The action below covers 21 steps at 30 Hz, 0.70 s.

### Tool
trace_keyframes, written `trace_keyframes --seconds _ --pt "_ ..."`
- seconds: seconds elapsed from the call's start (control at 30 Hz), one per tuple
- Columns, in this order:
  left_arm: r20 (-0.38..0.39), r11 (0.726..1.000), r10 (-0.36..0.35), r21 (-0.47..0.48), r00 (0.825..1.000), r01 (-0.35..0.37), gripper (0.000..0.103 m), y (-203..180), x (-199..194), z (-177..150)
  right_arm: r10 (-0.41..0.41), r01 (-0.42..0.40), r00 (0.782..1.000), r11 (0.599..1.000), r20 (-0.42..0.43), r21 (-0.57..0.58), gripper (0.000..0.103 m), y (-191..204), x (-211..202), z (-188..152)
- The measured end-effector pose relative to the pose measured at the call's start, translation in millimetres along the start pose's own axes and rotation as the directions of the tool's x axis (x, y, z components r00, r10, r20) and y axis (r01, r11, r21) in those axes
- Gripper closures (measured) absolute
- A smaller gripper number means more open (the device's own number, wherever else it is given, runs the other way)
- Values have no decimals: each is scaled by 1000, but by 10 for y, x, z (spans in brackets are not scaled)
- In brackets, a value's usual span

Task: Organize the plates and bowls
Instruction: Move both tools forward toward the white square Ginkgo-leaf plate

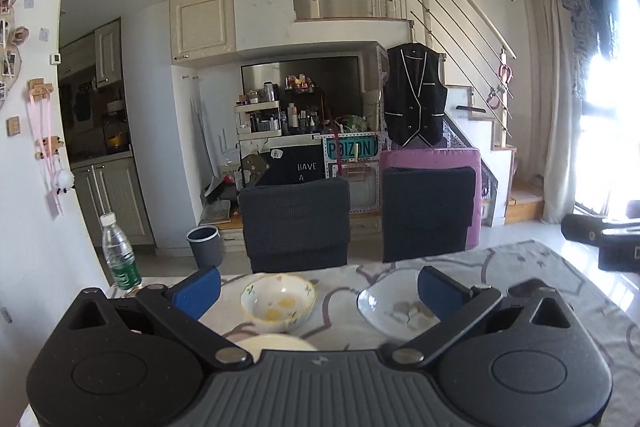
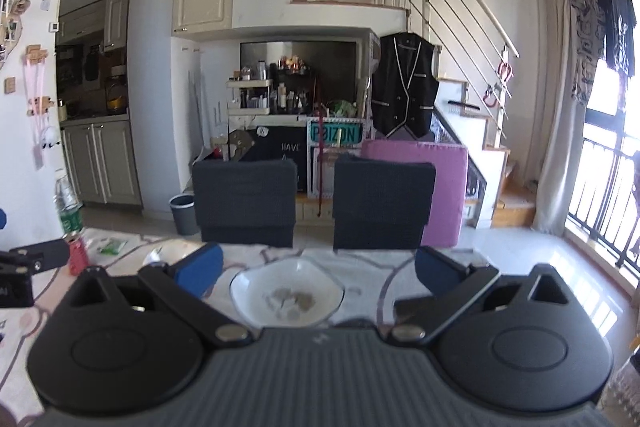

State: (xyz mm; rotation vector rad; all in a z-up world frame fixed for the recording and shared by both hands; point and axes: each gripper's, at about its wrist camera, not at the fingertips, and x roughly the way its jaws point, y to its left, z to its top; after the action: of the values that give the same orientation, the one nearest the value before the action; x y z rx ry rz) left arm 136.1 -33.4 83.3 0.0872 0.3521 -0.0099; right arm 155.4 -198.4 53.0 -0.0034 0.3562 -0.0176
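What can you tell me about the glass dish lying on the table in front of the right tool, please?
The glass dish is clear and shallow, with a softly angular, wavy rim. Pale brownish patches mark its middle; whether print or residue is unclear. It rests upright on the patterned tablecloth, framed between the open blue fingers of the right tool, which do not touch it. In the left view it lies right of the floral bowl, apart from it.
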Motion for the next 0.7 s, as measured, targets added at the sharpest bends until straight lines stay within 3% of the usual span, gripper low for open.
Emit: trace_keyframes --seconds 0.2,0.3,0.47,0.7 --pt "-18 1000 19 -9 1000 -19 0 -110 497 190 33 -35 999 997 20 66 0 -195 518 211" --pt "-60 999 12 -34 998 -15 0 -164 786 232 35 -34 999 998 -8 58 0 -240 829 288" --pt "-136 998 9 -67 991 -18 0 -253 1343 214 91 -90 996 986 2 142 0 -459 1399 224" --pt "-252 993 -25 -114 967 -4 0 -319 2049 -24 28 -13 997 981 -77 192 0 -641 2136 -38"
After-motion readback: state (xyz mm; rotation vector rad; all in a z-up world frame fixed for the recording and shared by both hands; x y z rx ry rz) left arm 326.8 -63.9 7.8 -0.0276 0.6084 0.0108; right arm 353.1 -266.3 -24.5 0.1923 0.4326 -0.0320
